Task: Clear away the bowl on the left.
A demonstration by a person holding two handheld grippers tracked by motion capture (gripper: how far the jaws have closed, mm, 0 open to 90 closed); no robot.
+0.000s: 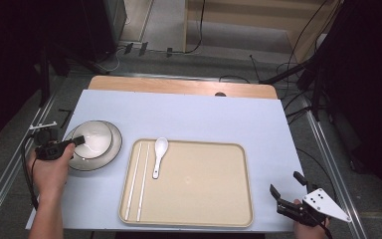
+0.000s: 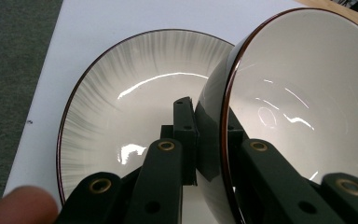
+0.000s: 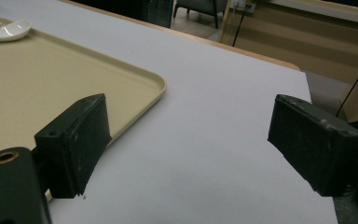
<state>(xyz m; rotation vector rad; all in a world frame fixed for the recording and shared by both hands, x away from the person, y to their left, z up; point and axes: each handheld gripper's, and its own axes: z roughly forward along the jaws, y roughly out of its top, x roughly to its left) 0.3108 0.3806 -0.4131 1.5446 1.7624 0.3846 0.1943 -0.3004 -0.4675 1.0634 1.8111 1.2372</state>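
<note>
The right gripper [image 1: 287, 191] hovered at the counter's [image 1: 194, 117] five o'clock corner, jaws wide apart and empty, beside the beige tray [image 1: 204, 184]. At nine o'clock, the left gripper [image 1: 77, 140] was clamped on the rim of the white bowl [image 1: 93, 138], one jaw inside, tilting it on the striped plate [image 1: 108, 153].

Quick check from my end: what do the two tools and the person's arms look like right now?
Both tools are black with two blocky jaws. The left tool shows brass-coloured rivets on its jaw arms in its own view. The right tool carries a grey three-cornered plate with dark dots. Dark cables trail from each. Both forearms are bare, no sleeves.
</note>
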